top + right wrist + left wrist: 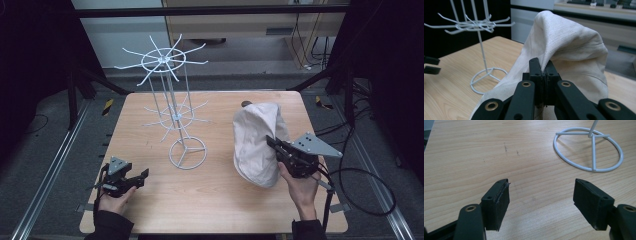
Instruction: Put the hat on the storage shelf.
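At the left of the high view, the left gripper (141,176) is low over the near left part of the wooden table (210,195), held by the person's left hand (114,201). Its jaws stand wide apart with nothing between them. In the left gripper view the two black pads (499,202) are well apart, and only bare wood lies between them; the ring base of the stand (588,148) is further ahead, to the right.

In the middle of the table stands a white wire stand (172,102). It is upright, with a round ring base (188,153), a thin pole, and two levels of wire arms that spread out like spokes, a small one lower and a larger one at the top.

To the right of the stand is a beige cloth hat (257,140). It is lifted on one side, and its lower edge is at the table surface, but I cannot tell if it really touches there. The right gripper (273,142), held by the right hand (300,187), has its jaws closed on the fabric at the hat's right side. In the right gripper view the right gripper (543,68) pinches a fold of the hat (571,47) tightly, and the cloth rises above it like a small tent. The wire stand (477,25) is seen at the left behind it, well apart from the hat.
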{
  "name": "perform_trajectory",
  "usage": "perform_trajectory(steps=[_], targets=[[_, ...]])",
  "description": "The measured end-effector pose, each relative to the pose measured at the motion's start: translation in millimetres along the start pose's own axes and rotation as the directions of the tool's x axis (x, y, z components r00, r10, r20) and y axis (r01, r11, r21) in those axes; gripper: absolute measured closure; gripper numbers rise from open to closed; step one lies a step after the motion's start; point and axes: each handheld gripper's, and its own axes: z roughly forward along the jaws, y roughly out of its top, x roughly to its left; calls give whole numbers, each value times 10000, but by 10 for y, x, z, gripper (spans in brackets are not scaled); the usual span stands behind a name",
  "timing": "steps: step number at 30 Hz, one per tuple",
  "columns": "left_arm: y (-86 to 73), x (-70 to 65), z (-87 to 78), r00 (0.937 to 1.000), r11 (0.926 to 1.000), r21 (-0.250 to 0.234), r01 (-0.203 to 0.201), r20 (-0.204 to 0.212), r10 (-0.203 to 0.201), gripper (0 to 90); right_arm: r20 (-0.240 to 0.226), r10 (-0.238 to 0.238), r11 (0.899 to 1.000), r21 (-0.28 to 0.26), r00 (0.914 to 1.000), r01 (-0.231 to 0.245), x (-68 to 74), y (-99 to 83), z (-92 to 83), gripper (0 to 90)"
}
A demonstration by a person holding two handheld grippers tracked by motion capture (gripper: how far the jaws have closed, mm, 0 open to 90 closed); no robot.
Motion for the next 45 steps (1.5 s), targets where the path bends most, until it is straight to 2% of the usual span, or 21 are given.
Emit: perform_trajectory(steps=[2, 5, 6, 9, 13, 16, 20, 24, 25, 26, 27, 35, 45], targets=[[-1, -5, -2, 10000, 10000, 3, -14, -27, 14, 286, -101, -142, 9988, -476, 9998, 137, 31, 121, -70, 883], [-1, -3, -2, 10000, 10000, 7, -14, -41, 14, 285, -186, -187, 9969, -769, 9997, 172, 45, 195, -101, 883], [1, -1, 0, 10000, 10000, 2, -9, -56, 9, 285, -252, -236, 9939, -1081, 9994, 207, 55, 271, -118, 883], [1, -2, 0, 10000, 10000, 7, -16, -61, 17, 285, -392, -281, 9895, -1427, 9988, 223, 88, 385, -135, 883], [-2, -6, -4, 10000, 10000, -7, -28, -65, 28, 284, -472, -462, 9845, -1716, 9978, 375, 122, 495, -146, 883], [-1, -2, -9, 10000, 10000, -16, -30, -69, 30, 284, -528, -626, 9769, -2076, 9966, 504, 150, 618, -149, 883], [-1, 0, -4, 10000, 10000, 6, -39, -67, 39, 284, -515, -761, 9714, -2293, 9958, 624, 174, 685, -157, 883], [-4, -1, -1, 10000, 10000, -4, -7, -78, 6, 284, -478, -894, 9586, -2753, 9949, 729, 195, 780, -188, 884], [-4, 0, -1, 10000, 10000, -10, 1, -76, -1, 284, -478, -894, 9586, -2753, 9949, 729, 195, 780, -188, 884], [-4, 0, 0, 10000, 10000, -12, 3, -75, -3, 284, -467, -960, 9535, -2910, 9943, 784, 204, 818, -208, 884], [-5, 0, 1, 10000, 10000, 3, 3, -70, -3, 284, -467, -960, 9535, -2910, 9943, 784, 204, 818, -208, 884], [-10, -6, 10, 10000, 10000, 9, 52, -54, -52, 284, -517, -1059, 9326, -3517, 9930, 811, 229, 1017, -267, 884], [-11, -6, 12, 10000, 10000, 60, 17, -49, -17, 284, -609, -1271, 8969, -4332, 9900, 884, 302, 1336, -310, 884]])
